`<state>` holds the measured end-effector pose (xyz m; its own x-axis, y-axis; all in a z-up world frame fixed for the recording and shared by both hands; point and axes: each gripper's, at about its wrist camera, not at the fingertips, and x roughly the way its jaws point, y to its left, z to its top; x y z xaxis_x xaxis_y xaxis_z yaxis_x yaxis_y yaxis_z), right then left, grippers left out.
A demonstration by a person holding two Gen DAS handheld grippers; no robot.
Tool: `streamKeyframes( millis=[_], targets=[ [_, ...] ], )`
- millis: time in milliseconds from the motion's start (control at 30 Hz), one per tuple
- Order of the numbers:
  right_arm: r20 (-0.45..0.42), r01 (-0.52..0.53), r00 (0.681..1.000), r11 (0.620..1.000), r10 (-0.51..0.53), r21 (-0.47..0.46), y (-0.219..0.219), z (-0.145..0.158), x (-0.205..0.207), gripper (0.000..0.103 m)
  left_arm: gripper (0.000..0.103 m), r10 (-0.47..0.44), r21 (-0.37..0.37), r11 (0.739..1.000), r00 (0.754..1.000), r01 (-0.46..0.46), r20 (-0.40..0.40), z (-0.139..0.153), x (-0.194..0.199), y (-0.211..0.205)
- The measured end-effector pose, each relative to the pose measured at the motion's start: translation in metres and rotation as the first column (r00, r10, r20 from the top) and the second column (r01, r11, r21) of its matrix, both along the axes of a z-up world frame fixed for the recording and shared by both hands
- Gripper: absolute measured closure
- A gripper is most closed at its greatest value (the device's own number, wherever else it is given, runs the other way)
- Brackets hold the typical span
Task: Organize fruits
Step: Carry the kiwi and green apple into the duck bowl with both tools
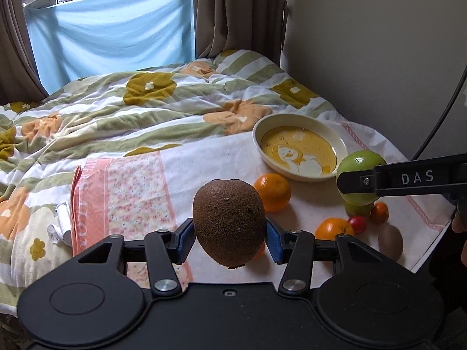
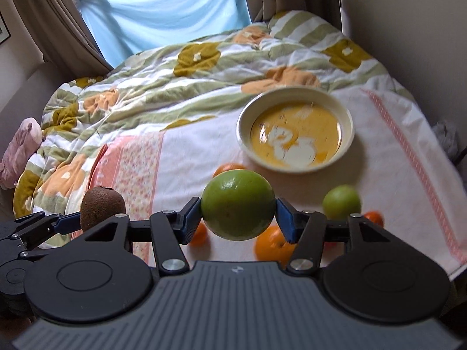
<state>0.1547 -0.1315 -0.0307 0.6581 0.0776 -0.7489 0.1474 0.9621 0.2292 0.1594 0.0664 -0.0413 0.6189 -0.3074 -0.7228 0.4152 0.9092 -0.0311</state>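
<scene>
My left gripper [image 1: 229, 240] is shut on a brown kiwi [image 1: 229, 222] and holds it above the towel; the kiwi also shows in the right wrist view [image 2: 102, 205]. My right gripper [image 2: 238, 216] is shut on a green apple [image 2: 238, 204], lifted in front of the bowl; the apple also shows in the left wrist view [image 1: 360, 166]. A cream bowl with a yellow bear picture [image 1: 299, 147] [image 2: 294, 129] sits empty on the towel. Loose fruit lies near it: oranges [image 1: 273, 191] [image 1: 332, 229], a second green apple [image 2: 341, 202], a second kiwi [image 1: 390, 242], a small red fruit [image 1: 358, 224].
The fruit lies on a white towel with pink bands [image 2: 388, 145] spread over a flowered quilt [image 1: 131, 108] on a bed. A wall runs along the right side [image 1: 379, 43]. Curtains and a blue cloth [image 1: 111, 32] hang at the far end. A pink plush toy [image 2: 20, 145] lies at left.
</scene>
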Motion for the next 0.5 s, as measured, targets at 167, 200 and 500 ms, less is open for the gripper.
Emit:
streamKeyframes(
  millis=[167, 200, 500],
  targets=[
    [0.046, -0.047, 0.998, 0.999, 0.048, -0.015, -0.045, 0.021, 0.024, 0.033, 0.048, 0.053, -0.025, 0.998, 0.998, -0.052, 0.031, 0.021, 0.016, -0.038],
    [0.054, -0.058, 0.997, 0.998, 0.058, -0.016, -0.053, 0.023, 0.030, 0.033, 0.048, 0.060, -0.027, 0.998, 0.997, -0.059, 0.039, 0.023, 0.021, -0.047],
    [0.049, -0.154, 0.986, 0.986, 0.157, -0.062, -0.126, 0.015, 0.100, 0.033, 0.048, 0.136, -0.056, 0.989, 0.989, -0.134, 0.051, 0.026, 0.080, -0.115]
  ],
)
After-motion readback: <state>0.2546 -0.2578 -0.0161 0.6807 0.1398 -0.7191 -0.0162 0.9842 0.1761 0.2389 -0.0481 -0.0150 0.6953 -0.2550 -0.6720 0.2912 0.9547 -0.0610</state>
